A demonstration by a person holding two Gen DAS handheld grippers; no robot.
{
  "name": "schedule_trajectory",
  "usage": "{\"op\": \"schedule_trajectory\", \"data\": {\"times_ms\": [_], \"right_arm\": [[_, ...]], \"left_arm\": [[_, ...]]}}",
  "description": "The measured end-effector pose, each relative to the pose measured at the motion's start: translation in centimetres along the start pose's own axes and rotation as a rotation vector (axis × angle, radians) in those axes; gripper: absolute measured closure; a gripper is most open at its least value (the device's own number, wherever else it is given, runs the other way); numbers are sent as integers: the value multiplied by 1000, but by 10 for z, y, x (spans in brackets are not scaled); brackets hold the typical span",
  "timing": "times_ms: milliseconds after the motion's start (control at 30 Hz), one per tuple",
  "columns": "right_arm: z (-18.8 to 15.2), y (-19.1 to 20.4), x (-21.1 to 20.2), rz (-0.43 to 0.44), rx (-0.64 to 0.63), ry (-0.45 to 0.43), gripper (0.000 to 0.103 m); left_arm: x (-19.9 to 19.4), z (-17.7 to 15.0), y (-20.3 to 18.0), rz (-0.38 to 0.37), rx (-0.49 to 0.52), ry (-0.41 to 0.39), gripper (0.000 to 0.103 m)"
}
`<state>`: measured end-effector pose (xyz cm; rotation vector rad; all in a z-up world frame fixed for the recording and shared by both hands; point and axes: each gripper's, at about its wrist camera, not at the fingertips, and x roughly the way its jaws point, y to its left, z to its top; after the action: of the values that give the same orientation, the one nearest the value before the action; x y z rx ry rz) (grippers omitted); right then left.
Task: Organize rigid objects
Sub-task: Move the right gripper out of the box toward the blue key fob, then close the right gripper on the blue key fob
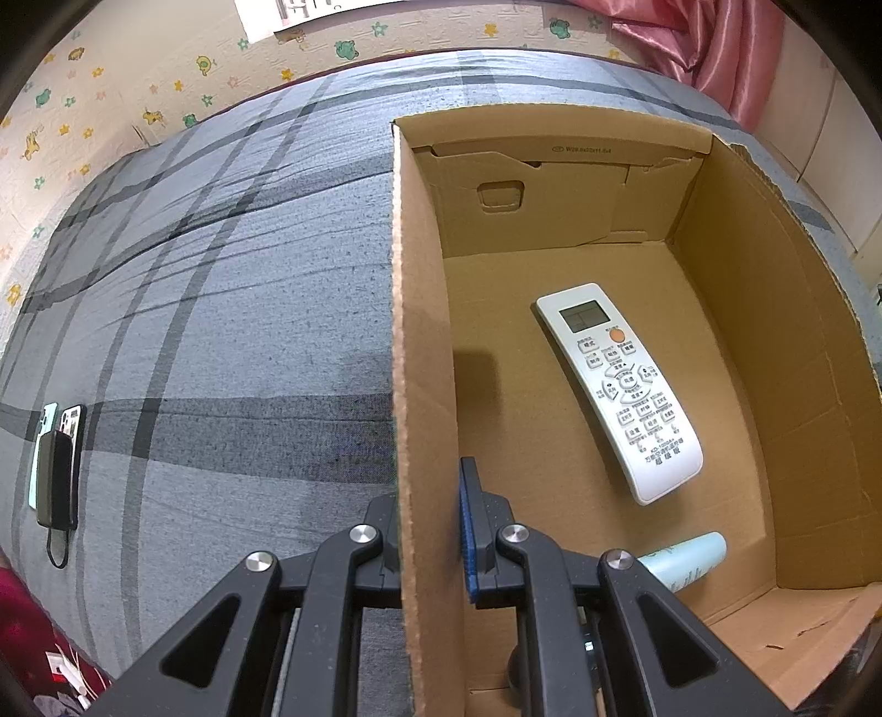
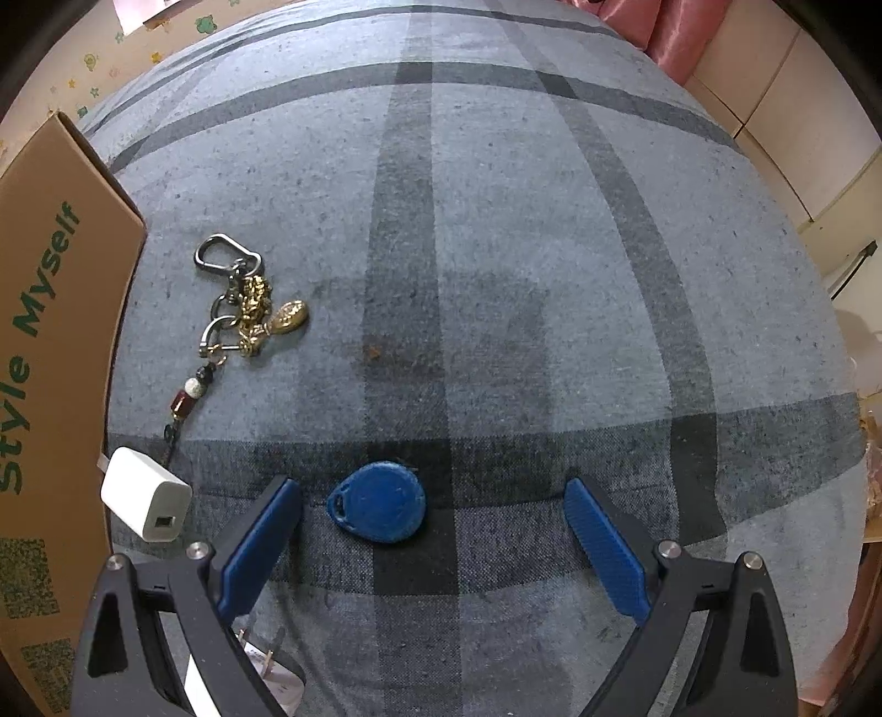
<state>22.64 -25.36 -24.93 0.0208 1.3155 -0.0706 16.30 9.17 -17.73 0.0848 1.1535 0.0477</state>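
My left gripper (image 1: 430, 496) is shut on the left wall of an open cardboard box (image 1: 421, 309), one finger inside and one outside. Inside the box lie a white remote control (image 1: 617, 386) and a pale teal tube (image 1: 683, 557), partly hidden behind a finger. My right gripper (image 2: 431, 488) hangs open, pointing down at the bed. A blue teardrop key fob (image 2: 380, 502) lies between its blue pads (image 2: 259, 540), nearer the left one and touching neither. A white charger cube (image 2: 146, 493) and a metal keychain (image 2: 248, 309) with gold charms lie to the left.
The grey plaid bedsheet (image 2: 496, 248) covers the whole surface. The box's printed outer side (image 2: 49, 342) stands at the left of the right wrist view. Two phones and a dark power bank (image 1: 55, 469) lie far left. A pink curtain (image 1: 716, 49) hangs behind.
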Motion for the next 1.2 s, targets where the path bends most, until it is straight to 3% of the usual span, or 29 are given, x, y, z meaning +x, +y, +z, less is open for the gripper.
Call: {"op": "schedule_trajectory", "data": {"times_ms": [267, 367, 433, 467, 1200], "right_arm": [[-1, -6, -5, 0, -5, 9, 7], [0, -4, -10, 4, -6, 5, 27], [1, -2, -15, 17, -11, 5, 63], [1, -2, -17, 15, -13, 4, 68], [1, -3, -58, 16, -14, -23, 69]], "left_arm": [[-1, 0, -1, 3, 1, 2, 90], [0, 0, -2, 3, 0, 2, 90], [0, 0, -2, 5, 0, 2, 90], [0, 0, -2, 5, -1, 2, 90], [-1, 0, -2, 4, -3, 2, 90]]}}
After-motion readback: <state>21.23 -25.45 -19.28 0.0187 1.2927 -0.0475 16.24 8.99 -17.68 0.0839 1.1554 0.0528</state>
